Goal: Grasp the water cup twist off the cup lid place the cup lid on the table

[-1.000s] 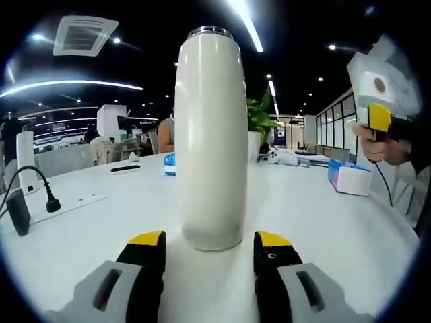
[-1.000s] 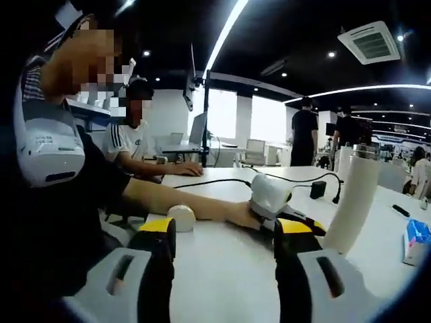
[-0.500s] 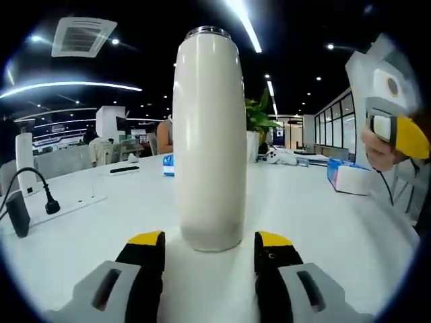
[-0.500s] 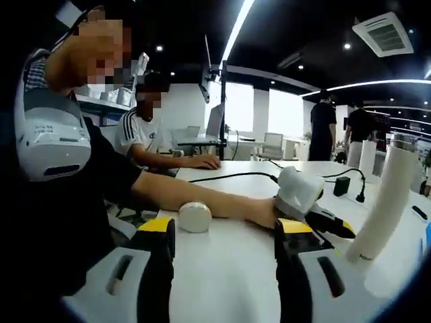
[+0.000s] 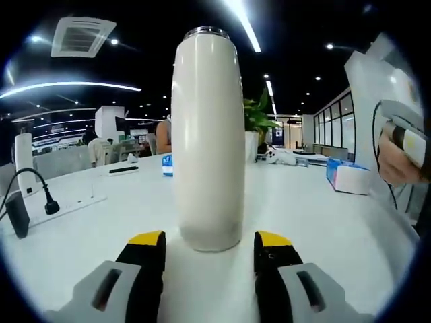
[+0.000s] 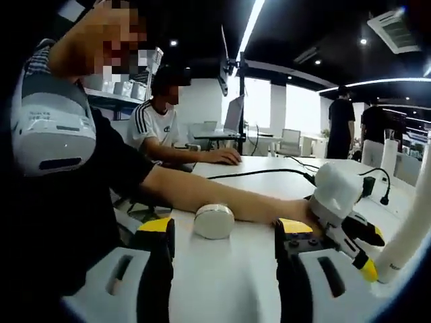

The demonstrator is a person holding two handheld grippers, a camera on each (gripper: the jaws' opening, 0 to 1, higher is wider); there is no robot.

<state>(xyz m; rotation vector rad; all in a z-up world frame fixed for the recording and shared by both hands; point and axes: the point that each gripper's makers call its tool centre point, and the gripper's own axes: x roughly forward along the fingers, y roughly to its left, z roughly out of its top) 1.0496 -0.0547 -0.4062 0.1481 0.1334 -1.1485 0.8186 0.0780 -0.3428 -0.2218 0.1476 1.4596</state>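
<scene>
Though office-wide, white table underneath.

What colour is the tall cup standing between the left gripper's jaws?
Cream-white with a silvery top rim: the tall smooth water cup, clearest in the left gripper view.

A long white surface runs far into an open-plan office under a black ceiling with light strips and a square air vent. Glass partitions line the far right (a potted plant stands before them), and bright windows glow beyond desks and chairs.
</scene>
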